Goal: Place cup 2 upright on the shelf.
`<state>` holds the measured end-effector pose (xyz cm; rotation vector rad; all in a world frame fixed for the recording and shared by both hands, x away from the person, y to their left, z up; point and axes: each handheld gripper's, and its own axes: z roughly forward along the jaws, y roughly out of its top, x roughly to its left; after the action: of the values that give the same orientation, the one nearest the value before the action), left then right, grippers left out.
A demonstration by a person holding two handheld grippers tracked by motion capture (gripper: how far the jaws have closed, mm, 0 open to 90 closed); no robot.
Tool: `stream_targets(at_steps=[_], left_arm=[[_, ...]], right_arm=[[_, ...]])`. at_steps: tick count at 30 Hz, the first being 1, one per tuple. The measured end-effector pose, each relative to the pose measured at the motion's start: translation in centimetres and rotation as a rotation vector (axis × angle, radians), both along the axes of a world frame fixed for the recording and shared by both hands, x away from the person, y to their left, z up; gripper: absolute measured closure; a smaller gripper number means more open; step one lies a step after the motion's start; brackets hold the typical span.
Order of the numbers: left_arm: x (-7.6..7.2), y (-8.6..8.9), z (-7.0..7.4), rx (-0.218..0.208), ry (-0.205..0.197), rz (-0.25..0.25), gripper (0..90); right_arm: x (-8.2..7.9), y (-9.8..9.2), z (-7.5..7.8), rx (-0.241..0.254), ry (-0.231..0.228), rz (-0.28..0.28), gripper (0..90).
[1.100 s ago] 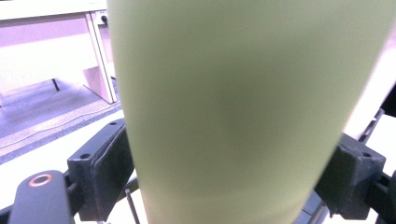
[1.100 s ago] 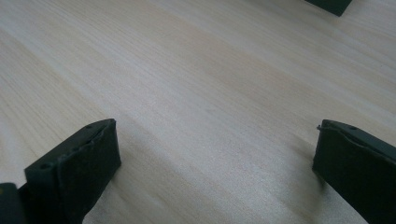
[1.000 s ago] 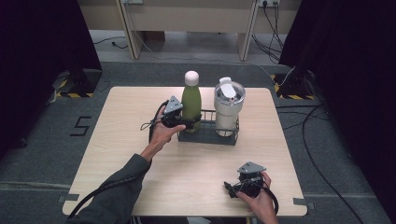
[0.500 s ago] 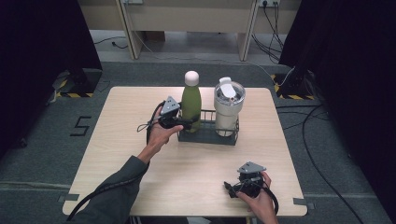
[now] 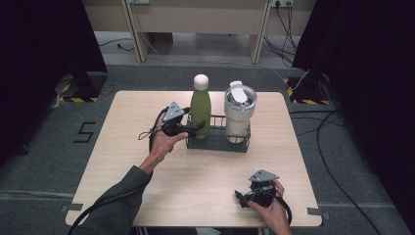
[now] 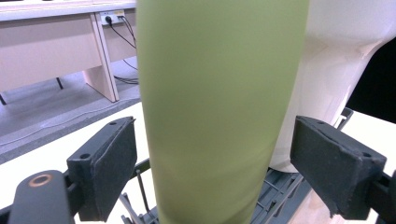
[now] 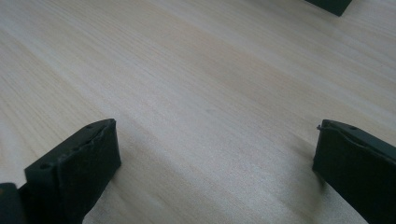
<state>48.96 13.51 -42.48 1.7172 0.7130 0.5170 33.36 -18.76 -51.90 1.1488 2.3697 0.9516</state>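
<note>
A green bottle (image 5: 200, 110) with a white cap stands in the left slot of a dark wire rack (image 5: 215, 144) at the table's back middle. A white lidded tumbler (image 5: 240, 110) fills the right slot. My left gripper (image 5: 198, 128) reaches in from the left, level with the bottle's lower body. In the left gripper view the green bottle (image 6: 215, 93) stands between the two pads (image 6: 112, 163), with a thin gap on each side, so the left gripper (image 6: 215, 172) is open. My right gripper (image 5: 241, 196) rests near the front right edge, open, with bare wood between its jaws (image 7: 215, 172).
The wooden table (image 5: 147, 196) is bare in front of the rack and along its left side. The tumbler (image 6: 336, 60) and the rack's wires (image 6: 275, 196) sit just behind the bottle. Desks, cables and dark curtains surround the table on the floor.
</note>
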Motion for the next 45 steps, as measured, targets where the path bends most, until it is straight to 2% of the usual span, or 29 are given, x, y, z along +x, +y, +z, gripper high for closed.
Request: stream_targets(at_steps=[12, 30, 41, 45], left_arm=[[-1.0, 1.1, -0.2, -0.005, 0.019, 0.008, 14.7], [-2.5, 2.2, 0.2, -0.007, 0.009, -0.001, 14.7], [-3.5, 2.7, 0.2, -0.011, 0.012, -0.014, 14.7], [-4.0, 3.2, 0.2, -0.021, 0.024, -0.016, 14.7]], right_arm=[[0.0, 0.0, 0.0, 0.0, 0.0, 0.0, 0.8], [0.0, 0.0, 0.0, 0.0, 0.0, 0.0, 0.8], [0.0, 0.0, 0.0, 0.0, 0.0, 0.0, 0.8], [0.0, 0.0, 0.0, 0.0, 0.0, 0.0, 0.7]])
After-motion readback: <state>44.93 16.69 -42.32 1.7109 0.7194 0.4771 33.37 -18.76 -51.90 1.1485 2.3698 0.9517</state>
